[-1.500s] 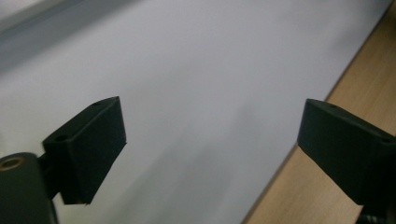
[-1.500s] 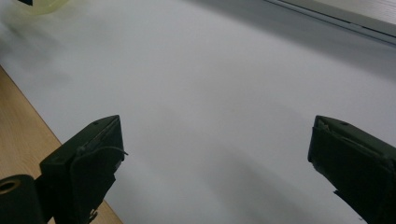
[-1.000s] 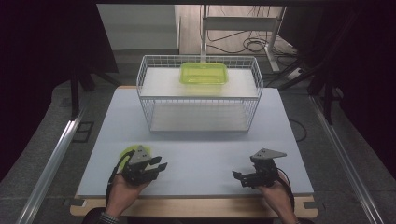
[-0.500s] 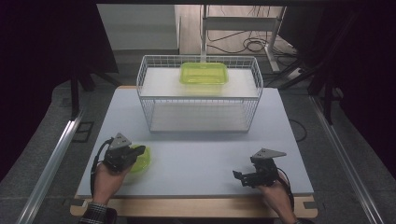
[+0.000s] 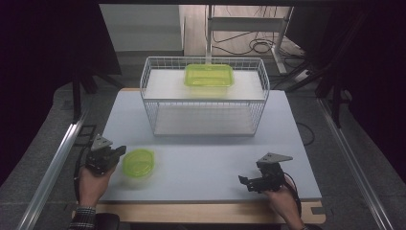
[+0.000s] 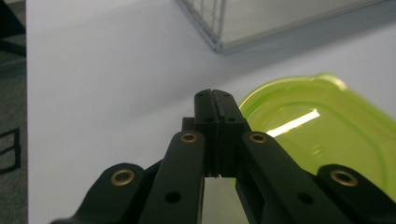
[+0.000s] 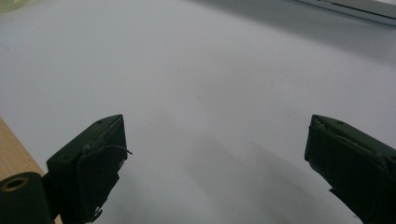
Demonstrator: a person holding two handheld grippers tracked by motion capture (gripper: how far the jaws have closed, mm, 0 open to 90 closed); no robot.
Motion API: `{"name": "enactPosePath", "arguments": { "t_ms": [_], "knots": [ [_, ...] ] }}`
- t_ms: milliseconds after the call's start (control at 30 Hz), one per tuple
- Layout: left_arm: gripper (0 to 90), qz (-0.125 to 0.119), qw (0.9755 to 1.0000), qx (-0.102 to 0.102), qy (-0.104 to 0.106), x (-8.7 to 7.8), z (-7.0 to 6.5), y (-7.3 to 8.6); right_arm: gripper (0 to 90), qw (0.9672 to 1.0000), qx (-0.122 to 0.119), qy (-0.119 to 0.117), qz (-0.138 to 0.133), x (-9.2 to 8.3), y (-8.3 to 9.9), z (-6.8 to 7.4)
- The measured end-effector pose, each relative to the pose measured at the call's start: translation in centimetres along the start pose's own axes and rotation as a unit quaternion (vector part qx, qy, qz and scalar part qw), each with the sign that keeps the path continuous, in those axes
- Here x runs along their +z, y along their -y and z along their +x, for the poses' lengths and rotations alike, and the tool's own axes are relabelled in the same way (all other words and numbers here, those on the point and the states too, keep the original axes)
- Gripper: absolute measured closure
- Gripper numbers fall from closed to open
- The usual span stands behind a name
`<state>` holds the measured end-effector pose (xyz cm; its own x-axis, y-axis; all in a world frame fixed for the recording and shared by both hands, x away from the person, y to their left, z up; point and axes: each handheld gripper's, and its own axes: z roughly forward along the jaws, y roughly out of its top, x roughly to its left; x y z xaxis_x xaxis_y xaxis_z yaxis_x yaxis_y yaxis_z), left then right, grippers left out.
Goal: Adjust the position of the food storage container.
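A small round translucent green container (image 5: 138,163) lies on the grey table near the front left. My left gripper (image 5: 119,151) sits just left of it, shut, with nothing between its jaws. In the left gripper view the closed tips (image 6: 215,95) stand beside the green container (image 6: 317,126), apart from its rim. A second, rectangular green container (image 5: 209,75) rests on the upper shelf of the white wire basket (image 5: 153,103). My right gripper (image 5: 245,182) rests at the front right, open; in the right gripper view its wide-apart jaws (image 7: 215,140) have only bare table between them.
The wire basket stands at the back middle of the grey table top (image 5: 206,163). A wooden strip (image 5: 206,211) runs along the front edge. Metal rails (image 5: 52,167) flank the table, and cables (image 5: 253,45) lie on the floor behind.
My left gripper has slid leftward away from the small green container, which now lies uncovered to its right. The right gripper has stayed put.
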<state>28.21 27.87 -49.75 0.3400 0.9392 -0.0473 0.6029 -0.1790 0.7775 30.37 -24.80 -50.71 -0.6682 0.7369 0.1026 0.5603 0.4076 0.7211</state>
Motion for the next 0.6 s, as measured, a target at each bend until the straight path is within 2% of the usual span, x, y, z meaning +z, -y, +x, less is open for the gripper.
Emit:
{"name": "enactPosePath", "arguments": {
  "t_ms": [133, 333, 433, 600],
  "knots": [
    [89.8, 0.009, 0.9999, -0.009, 0.000, 0.1, 0.1, 1.0, 6.0, 1.0000, -0.002, 0.001, 0.004, 0.1, 0.0, 0.1],
    [89.8, 0.013, 0.9997, -0.019, -0.002, 0.0, -0.3, 1.5, 6.0, 0.9999, -0.006, 0.002, 0.008, 0.1, 0.0, 0.1],
    [89.8, 0.016, 0.9997, -0.019, 0.001, 0.3, -1.0, 1.5, 6.0, 0.9999, -0.007, 0.002, 0.007, 0.1, 0.0, 0.1],
    [89.8, 0.020, 0.9997, -0.006, 0.012, 0.7, -2.7, 1.1, 6.0, 0.9999, -0.006, 0.003, 0.010, 0.1, 0.0, 0.1]
  ]
}}
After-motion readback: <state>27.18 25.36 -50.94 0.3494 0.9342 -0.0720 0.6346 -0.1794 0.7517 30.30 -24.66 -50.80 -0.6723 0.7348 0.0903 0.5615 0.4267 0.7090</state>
